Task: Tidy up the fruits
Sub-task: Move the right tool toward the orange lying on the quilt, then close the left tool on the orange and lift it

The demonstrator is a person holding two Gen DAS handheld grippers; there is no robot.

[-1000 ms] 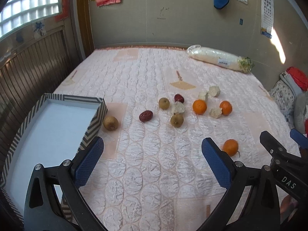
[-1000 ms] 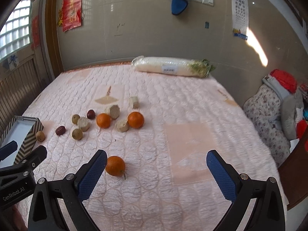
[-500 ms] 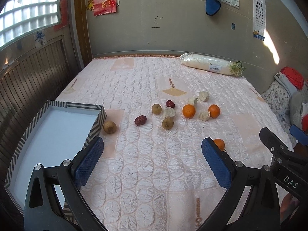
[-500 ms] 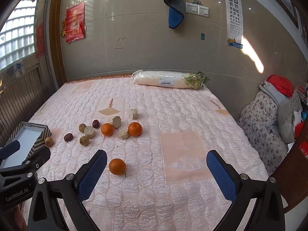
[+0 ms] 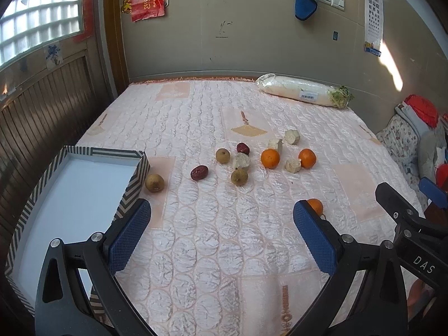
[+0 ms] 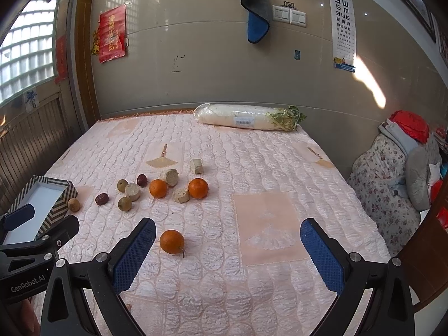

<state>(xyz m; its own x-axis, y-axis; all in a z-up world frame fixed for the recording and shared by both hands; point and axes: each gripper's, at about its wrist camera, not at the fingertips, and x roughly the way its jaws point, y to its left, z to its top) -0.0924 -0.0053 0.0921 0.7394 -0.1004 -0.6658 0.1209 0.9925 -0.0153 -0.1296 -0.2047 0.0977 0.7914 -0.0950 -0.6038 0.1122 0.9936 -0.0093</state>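
My right hand-held gripper (image 6: pixel 224 254) is wide open and holds nothing. The lone orange (image 6: pixel 172 241) lies on the bed (image 6: pixel 268 173) just ahead of its left finger, left of the centre line. My left hand-held gripper (image 5: pixel 221 238) is also open and empty, with the striped box (image 5: pixel 131 187) beside its left finger. I judge the right one nearer to this orange; being round, it has no long axis to align with.

Both wrist cameras look forward and down over the bed (image 5: pixel 212 128) toward the far wall. The left view sits nearer the box (image 5: pixel 134 168); both share the scattered fruit (image 6: pixel 158 188).
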